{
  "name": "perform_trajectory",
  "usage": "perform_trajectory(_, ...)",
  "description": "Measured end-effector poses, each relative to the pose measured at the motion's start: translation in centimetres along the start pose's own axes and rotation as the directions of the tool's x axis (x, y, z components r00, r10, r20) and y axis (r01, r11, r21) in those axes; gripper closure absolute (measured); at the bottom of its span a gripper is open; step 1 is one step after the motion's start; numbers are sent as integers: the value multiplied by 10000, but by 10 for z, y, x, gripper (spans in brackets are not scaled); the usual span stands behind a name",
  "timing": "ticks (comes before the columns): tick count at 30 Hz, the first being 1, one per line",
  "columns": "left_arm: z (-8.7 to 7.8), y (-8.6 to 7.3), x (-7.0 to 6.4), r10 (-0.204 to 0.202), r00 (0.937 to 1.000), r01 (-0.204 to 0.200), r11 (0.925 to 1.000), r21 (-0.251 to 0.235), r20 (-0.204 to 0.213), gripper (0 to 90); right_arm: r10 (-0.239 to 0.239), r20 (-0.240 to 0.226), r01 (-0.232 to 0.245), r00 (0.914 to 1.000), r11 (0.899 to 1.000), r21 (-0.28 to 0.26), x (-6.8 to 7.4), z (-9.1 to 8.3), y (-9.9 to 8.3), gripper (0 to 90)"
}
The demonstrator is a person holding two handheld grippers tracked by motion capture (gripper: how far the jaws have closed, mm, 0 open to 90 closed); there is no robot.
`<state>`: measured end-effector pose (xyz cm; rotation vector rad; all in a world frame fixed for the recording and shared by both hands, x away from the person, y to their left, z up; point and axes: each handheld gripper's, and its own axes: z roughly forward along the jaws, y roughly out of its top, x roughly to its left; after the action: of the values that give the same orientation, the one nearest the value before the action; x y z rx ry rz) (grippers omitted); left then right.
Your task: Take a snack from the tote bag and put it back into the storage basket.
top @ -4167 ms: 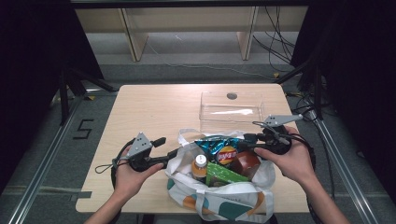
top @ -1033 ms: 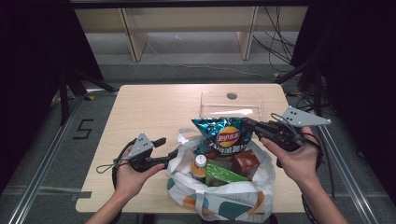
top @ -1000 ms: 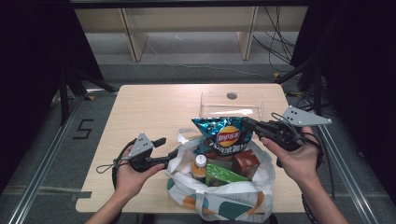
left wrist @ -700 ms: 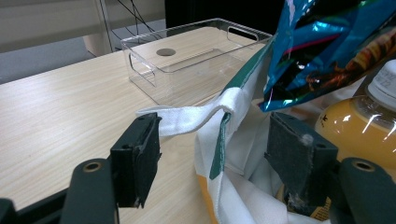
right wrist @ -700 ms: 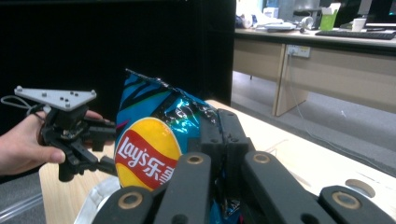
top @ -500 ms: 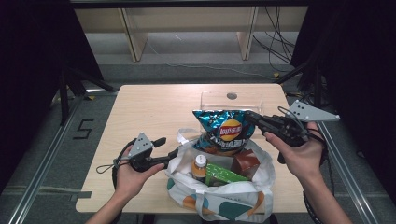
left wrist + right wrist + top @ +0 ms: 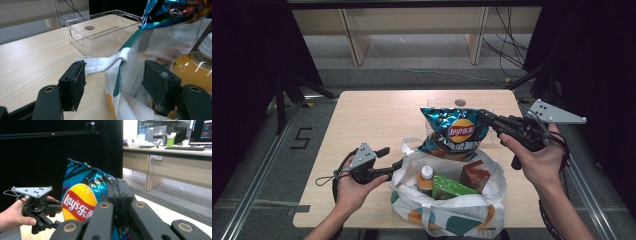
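Note:
A blue Lay's chip bag (image 7: 454, 132) hangs in the air above the far rim of a white tote bag (image 7: 447, 217). My right gripper (image 7: 484, 118) is shut on the chip bag's right edge. In the right gripper view the chip bag (image 7: 80, 200) stands upright, pinched between the closed jaws of my right gripper (image 7: 117, 192). My left gripper (image 7: 390, 159) rests low at the tote's left side and is open. In the left gripper view, the tote's white strap (image 7: 105, 63) and green-trimmed rim lie between the pads of my left gripper (image 7: 116, 85), which are wide apart.
Inside the tote stand an orange juice bottle (image 7: 426, 177), a green packet (image 7: 452, 186) and a brown box (image 7: 474, 175). A clear plastic bin (image 7: 100, 32) sits on the wooden table (image 7: 372, 120) behind the tote, partly hidden by the chip bag in the high view.
My right gripper has lifted the chip bag out of the tote and carried it up and away toward the clear bin. The left gripper has stayed put.

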<state>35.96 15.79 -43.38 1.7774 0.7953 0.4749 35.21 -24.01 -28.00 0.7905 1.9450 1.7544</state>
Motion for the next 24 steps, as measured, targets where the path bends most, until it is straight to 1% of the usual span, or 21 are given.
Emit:
perform_trajectory(1,0,0,0,-6,10000,6,10000,-5,4,340,-79,73,79,9999,9999,-73,0,-1,1,900)
perform_trajectory(2,0,0,0,-5,10000,5,10000,-15,4,340,37,50,-36,10000,9999,-111,0,-1,2,900)
perform_trajectory(3,0,0,0,-6,10000,6,10000,2,7,340,-231,98,233,9997,9995,-203,-2,-1,3,900)
perform_trajectory(4,0,0,0,3,10000,-3,10000,3,10,340,7,103,-5,9999,9998,-210,-1,-1,5,900)
perform_trajectory(5,0,0,0,-2,10000,2,10000,6,8,340,-289,204,294,9994,9993,-226,-3,-2,6,900)
perform_trajectory(7,0,0,0,8,10000,-8,10000,17,10,339,-8,147,12,9999,9995,-307,-3,-3,8,900)
perform_trajectory(8,0,0,0,6,10000,-6,10000,8,19,339,-58,258,67,9997,9994,-335,-3,-4,9,900)
perform_trajectory(9,0,0,0,4,10000,-4,10000,20,13,339,-72,206,80,9998,9992,-386,-4,-4,9,900)
perform_trajectory(10,0,0,0,-5,10000,5,10000,11,18,339,57,242,-48,9997,9993,-375,-3,-5,10,900)
perform_trajectory(11,0,0,0,-6,10000,6,10000,10,16,340,-127,265,139,9996,9988,-465,-5,-5,11,900)
perform_trajectory(12,0,0,0,-3,10000,3,10000,4,17,339,25,289,-12,9996,9991,-423,-4,-6,12,900)
perform_trajectory(14,0,0,-1,-3,10000,3,10000,26,10,339,-148,344,169,9993,9979,-619,-6,-7,15,900)
perform_trajectory(16,0,0,-1,-16,10000,16,10000,-1,32,339,-125,330,146,9994,9979,-626,-6,-8,16,900)
perform_trajectory(17,0,0,-1,-3,10000,3,10000,4,24,339,32,330,-10,9994,9976,-687,-5,-8,17,900)
perform_trajectory(18,0,0,-1,-7,10000,7,10000,-2,20,339,-35,416,63,9991,9977,-674,-5,-9,19,900)
perform_trajectory(19,0,0,-1,-5,10000,5,10000,-18,18,339,52,379,-25,9993,9975,-707,-5,-9,19,900)
perform_trajectory(20,1,0,-1,-31,10000,31,9999,-107,81,340,-90,443,123,9990,9971,-746,-6,-10,20,900)
perform_trajectory(21,0,0,-1,-41,10000,41,9999,-121,42,341,-86,487,126,9988,9966,-818,-6,-10,20,900)
perform_trajectory(24,0,2,-2,-30,10000,30,9999,-151,15,341,-74,514,115,9987,9967,-798,-6,-10,21,900)
